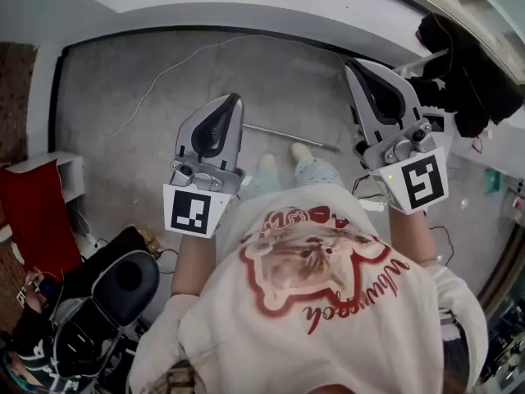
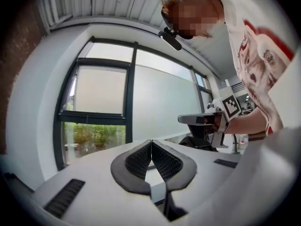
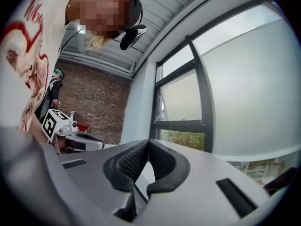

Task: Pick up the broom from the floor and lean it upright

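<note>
In the head view a thin metal broom handle (image 1: pixel 289 136) lies on the grey floor just beyond the person's feet; its brush end does not show. My left gripper (image 1: pixel 235 99) and right gripper (image 1: pixel 350 64) are held level above the floor, on either side of the handle and well clear of it. The left gripper view shows its own jaws (image 2: pixel 151 142) shut with nothing between them, and the right gripper (image 2: pixel 203 119) off to the side. In the right gripper view the jaws (image 3: pixel 148 142) are likewise shut and empty, pointing at a window.
A white cable (image 1: pixel 180 62) snakes across the floor toward the far wall. A red cloth (image 1: pixel 33 212) and white shelf (image 1: pixel 72 171) stand at the left, a black seat (image 1: pixel 115 290) at the lower left, dark clothing (image 1: pixel 467 76) at the upper right.
</note>
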The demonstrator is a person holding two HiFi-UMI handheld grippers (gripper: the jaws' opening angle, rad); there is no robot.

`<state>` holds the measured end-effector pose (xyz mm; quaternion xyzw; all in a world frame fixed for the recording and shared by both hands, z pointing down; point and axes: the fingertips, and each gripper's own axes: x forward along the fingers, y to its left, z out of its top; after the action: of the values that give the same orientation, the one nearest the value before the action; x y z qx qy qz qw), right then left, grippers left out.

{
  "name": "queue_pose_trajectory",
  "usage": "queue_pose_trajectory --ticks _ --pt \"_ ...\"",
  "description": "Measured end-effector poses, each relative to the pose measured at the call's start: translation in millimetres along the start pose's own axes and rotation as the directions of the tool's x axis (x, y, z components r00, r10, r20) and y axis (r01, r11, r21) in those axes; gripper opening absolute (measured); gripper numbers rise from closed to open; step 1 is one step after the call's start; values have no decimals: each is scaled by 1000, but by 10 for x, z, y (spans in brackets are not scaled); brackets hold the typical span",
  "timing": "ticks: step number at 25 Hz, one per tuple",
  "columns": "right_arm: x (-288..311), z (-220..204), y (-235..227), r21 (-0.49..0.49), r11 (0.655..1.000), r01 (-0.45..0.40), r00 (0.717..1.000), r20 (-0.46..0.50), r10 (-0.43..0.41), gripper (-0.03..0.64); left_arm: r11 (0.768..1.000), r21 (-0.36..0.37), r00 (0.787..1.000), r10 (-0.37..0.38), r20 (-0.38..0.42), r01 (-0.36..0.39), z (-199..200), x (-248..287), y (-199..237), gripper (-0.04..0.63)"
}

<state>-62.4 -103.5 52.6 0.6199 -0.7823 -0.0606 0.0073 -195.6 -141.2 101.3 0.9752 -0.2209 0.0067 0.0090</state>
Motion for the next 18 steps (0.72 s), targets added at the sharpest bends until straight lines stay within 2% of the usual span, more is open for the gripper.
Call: queue_pose_trajectory --ticks 2,4,6,9,12,15,18 --pt "-196 -31 41 -5 996 90 996 -19 -90 25 993 24 993 -113 -28 114 -93 23 -79 21" --pt "-333 -94 93 -54 985 161 986 -44 -164 25 978 39 978 -202 -59 204 -234 42 -151 21" --pt "-445 -168 85 -79 968 238 969 -52 -243 25 960 19 957 -278 -81 281 -410 140 -260 21" --pt "-739 -440 -2 -19 946 323 943 -71 -324 25 925 -35 918 -379 -121 377 -751 375 -551 21" --pt "-1043 -816 -129 69 923 378 924 -97 -371 25 873 -58 853 -487 -186 485 -1240 573 -882 22" --pt "-1340 -1279 -301 67 905 421 902 -141 -409 25 812 -96 775 -579 -254 576 -1815 787 -1199 23" --pt "-1619 -1780 -419 83 883 462 878 -184 -442 25 770 -155 725 -636 -264 619 -2314 1009 -1466 35"
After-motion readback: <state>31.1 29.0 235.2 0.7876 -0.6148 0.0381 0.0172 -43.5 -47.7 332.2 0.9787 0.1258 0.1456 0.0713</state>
